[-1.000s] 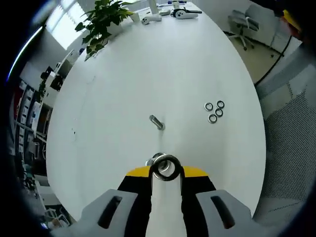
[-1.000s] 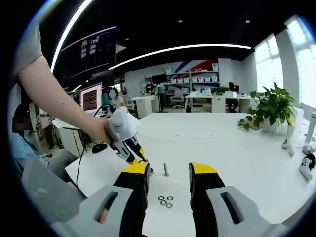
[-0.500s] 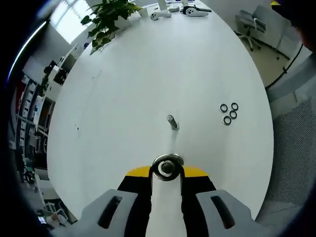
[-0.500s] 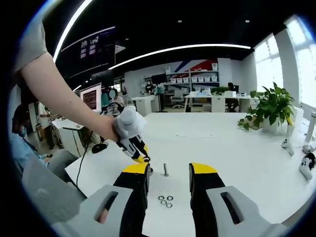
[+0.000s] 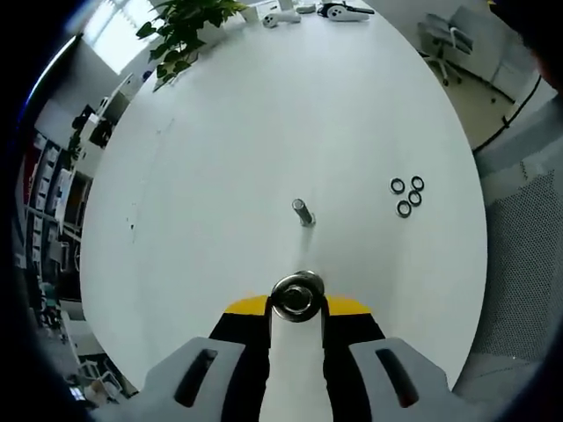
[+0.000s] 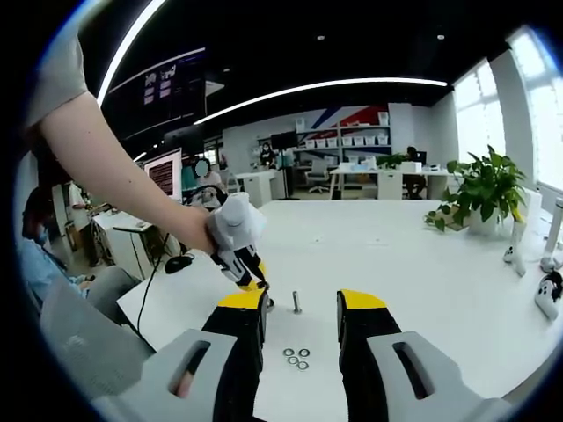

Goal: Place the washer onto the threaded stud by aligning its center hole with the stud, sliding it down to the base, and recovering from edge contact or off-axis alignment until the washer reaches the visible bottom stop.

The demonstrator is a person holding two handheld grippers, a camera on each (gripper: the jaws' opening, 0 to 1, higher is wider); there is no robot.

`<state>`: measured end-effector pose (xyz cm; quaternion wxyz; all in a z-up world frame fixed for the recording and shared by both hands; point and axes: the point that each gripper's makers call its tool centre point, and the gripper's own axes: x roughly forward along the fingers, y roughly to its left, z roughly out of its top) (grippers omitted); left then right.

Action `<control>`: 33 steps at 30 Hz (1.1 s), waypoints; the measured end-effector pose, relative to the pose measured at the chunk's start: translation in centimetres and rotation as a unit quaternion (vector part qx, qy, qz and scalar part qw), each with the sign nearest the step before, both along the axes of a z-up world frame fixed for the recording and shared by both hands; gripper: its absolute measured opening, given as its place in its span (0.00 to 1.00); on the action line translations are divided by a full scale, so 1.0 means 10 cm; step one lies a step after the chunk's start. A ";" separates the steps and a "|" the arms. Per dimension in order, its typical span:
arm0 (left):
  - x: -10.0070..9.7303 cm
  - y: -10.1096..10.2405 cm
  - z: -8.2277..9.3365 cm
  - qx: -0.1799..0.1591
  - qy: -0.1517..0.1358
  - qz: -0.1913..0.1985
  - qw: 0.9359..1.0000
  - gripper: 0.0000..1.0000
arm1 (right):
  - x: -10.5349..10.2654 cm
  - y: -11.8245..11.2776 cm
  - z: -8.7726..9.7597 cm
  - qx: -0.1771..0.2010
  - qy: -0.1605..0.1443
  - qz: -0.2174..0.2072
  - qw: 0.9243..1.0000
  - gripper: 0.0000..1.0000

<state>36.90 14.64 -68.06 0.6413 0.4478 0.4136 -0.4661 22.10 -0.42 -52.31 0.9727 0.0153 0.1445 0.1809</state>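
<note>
— What is the washer (image 5: 296,295) made of?
— Bright metal, polished, with a glossy rim. The threaded stud (image 5: 303,212) is duller grey metal, ridged along its shaft.
— And the table (image 5: 229,149)?
— Smooth, matt white, with a few faint dark specks.
— The left gripper (image 5: 296,309)?
— Hard plastic by the look: matt light grey housings, black jaws with yellow tips. The right gripper (image 6: 300,315) looks the same.
— The three spare washers (image 5: 406,195)?
— Dark metal rings, slightly shiny.

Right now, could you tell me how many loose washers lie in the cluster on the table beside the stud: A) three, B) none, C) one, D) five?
A: the left gripper view shows three loose washers grouped on the white table, apart from the stud.
</note>
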 end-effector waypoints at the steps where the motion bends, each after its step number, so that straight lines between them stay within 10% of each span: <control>1: 0.00 0.00 -0.01 0.001 0.002 0.002 1.000 0.19 | 0.00 0.00 0.00 0.000 0.000 0.000 1.000 0.34; 33: 0.02 -0.08 -0.05 -0.003 -0.002 0.009 1.000 0.26 | -0.01 0.02 -0.01 -0.008 0.002 0.004 1.000 0.34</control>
